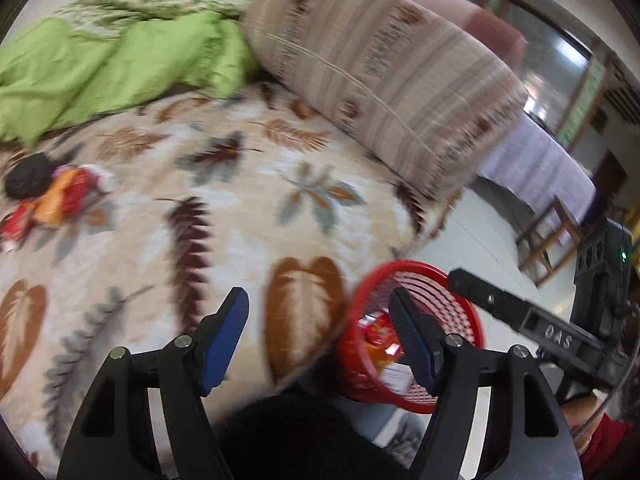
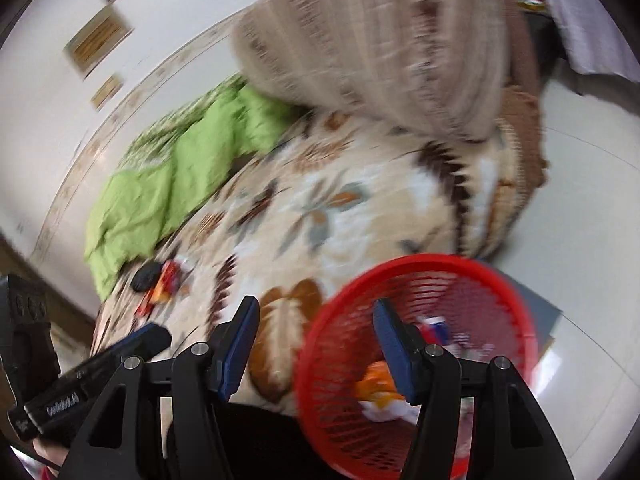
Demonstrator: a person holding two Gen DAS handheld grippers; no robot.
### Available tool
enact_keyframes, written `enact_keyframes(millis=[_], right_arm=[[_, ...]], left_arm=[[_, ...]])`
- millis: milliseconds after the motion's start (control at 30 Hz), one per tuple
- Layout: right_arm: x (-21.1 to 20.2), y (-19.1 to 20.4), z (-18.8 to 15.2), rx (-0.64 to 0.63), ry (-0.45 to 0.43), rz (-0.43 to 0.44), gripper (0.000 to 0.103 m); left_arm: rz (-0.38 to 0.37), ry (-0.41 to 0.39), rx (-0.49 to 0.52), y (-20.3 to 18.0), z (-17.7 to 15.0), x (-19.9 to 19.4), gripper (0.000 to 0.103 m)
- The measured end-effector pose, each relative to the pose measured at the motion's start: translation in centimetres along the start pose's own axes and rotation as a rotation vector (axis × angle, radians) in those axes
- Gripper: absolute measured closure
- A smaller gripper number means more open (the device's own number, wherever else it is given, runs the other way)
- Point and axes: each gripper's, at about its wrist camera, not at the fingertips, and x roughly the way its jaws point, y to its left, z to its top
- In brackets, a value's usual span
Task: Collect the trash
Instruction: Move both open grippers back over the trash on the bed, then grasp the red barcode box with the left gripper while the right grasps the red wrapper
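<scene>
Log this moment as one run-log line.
left gripper: open, empty | right gripper: open, empty | red basket: beside bed, wrappers inside | trash pile: on bedspread, uncollected

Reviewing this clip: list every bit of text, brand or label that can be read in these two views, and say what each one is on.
"DAS" – raised letters on the black body of the right gripper, seen from the left wrist view.
White lettering on the left gripper body, seen from the right wrist view – mirrored and blurred, not readable.
Wrappers in the red basket – print too blurred.
Wrappers on the bed – too blurred.
Framed wall pictures – unreadable.
</scene>
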Motion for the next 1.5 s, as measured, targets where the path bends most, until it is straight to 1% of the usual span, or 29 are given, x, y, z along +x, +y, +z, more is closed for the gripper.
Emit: enact_keyframes(millis=[100,267,367,433,533,567,633,700,833,900,1033,1200,1233,1267,1300,1400,1467,1500], right_arm=[[2.0,3.5,-0.2,-0.081,0.037,0.036,0.041],[5.6,9.5,-0.3,-0.193,0.097,0.105,0.041],[8.3,13.3,-0.7,-0.249,0.141,0.152,0.040],[10.2,15.6,-0.9,-0.291,0.169,0.166,0.040],[13.2,18.5,-1.0,-0.306,0.208,0.200,0.040],[14.4,19.7,-0.9,-0.316,0.224,0.210,0.040],[16.8,21.8,-0.7,-0.307,0.256,0.239,0.040],[19.2,23.5,-0.4,-0.297,0.270,0.248,0.037],[25.4,26.7,0.1,-0.290,0.313,0.223,0.037],[28.2,27.7,0.3,-0.271,0.329,0.199,0.037],[33.3,29.0,0.6,-0.197,0.354,0.167,0.037],[37.2,29.5,0.2,-0.166,0.365,0.128,0.038],[37.8,29.3,0.1,-0.153,0.372,0.132,0.039],[38.1,29.2,0.0,-0.150,0.377,0.143,0.045],[38.4,29.2,-0.1,-0.157,0.383,0.159,0.054],[37.8,29.2,0.0,-0.174,0.362,0.159,0.072],[36.9,28.9,0.3,-0.179,0.348,0.153,0.078],[36.4,28.8,0.3,-0.188,0.331,0.136,0.079]], left_arm=[[0.037,-0.023,-0.054,3.4,0.0,-1.5,0.032],[0.133,-0.062,-0.139,9.6,-0.8,-3.8,0.032],[0.190,-0.085,-0.225,13.8,-1.4,-5.0,0.032],[0.231,-0.106,-0.288,16.8,-1.7,-5.8,0.032],[0.340,-0.148,-0.356,20.7,-2.3,-6.8,0.031],[0.366,-0.157,-0.382,22.0,-2.6,-7.1,0.031],[0.399,-0.169,-0.428,24.0,-3.3,-7.4,0.031],[0.431,-0.171,-0.469,25.9,-4.0,-7.5,0.032],[0.452,-0.163,-0.522,28.5,-4.8,-7.3,0.031],[0.478,-0.164,-0.521,29.2,-4.8,-7.3,0.031],[0.489,-0.183,-0.510,29.9,-4.3,-7.3,0.031],[0.482,-0.179,-0.522,30.6,-4.1,-7.1,0.031],[0.480,-0.178,-0.526,30.8,-4.0,-7.0,0.031],[0.479,-0.178,-0.528,31.0,-3.8,-6.9,0.031],[0.479,-0.178,-0.531,31.2,-3.5,-6.7,0.031],[0.504,-0.194,-0.525,32.0,-2.3,-6.3,0.031],[0.515,-0.210,-0.523,32.6,-1.3,-6.0,0.030],[0.518,-0.212,-0.519,33.0,-0.7,-5.6,0.027]])
